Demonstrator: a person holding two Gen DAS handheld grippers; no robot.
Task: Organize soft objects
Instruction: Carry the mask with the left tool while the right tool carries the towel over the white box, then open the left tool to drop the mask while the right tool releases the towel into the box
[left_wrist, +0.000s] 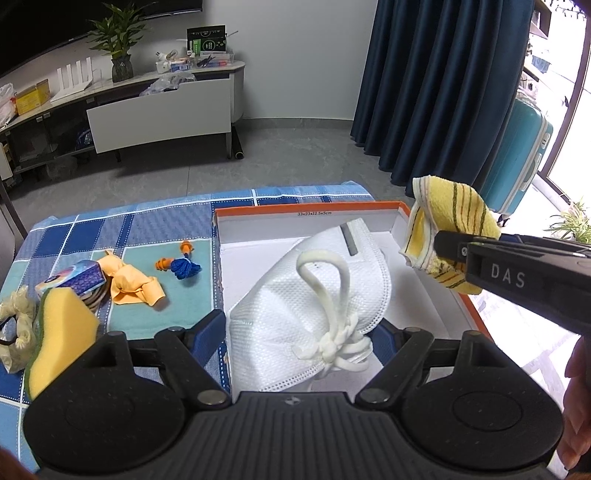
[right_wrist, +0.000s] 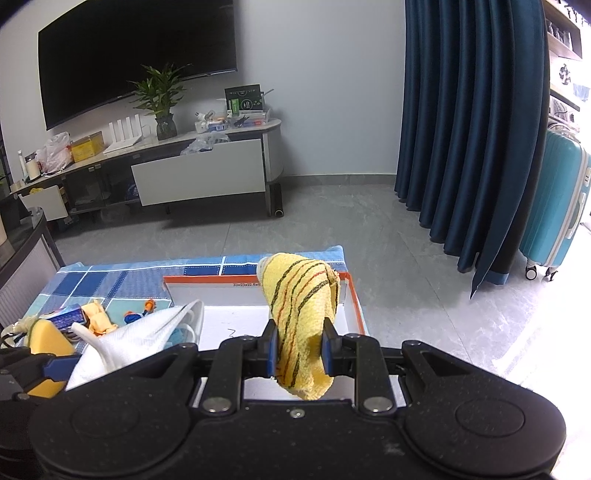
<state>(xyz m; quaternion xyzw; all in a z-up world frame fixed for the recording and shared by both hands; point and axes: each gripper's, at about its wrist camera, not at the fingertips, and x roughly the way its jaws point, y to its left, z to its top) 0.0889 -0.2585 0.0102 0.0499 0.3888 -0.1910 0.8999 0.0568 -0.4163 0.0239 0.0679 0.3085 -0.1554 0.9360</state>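
Left wrist view: the left gripper (left_wrist: 299, 332) has its fingers spread wide around the white face mask (left_wrist: 314, 295), which sits over the orange-rimmed box (left_wrist: 306, 213); whether the pads truly pinch it, I cannot tell. Out on the checked cloth (left_wrist: 147, 225) lie a yellow sponge (left_wrist: 59, 332), an orange rag (left_wrist: 133, 282) and blue-corded earplugs (left_wrist: 181, 264).

Right wrist view: the right gripper (right_wrist: 300, 345) is clamped tight on the yellow striped towel (right_wrist: 301, 302) (folded, sticking up), held above the box (right_wrist: 354, 299).
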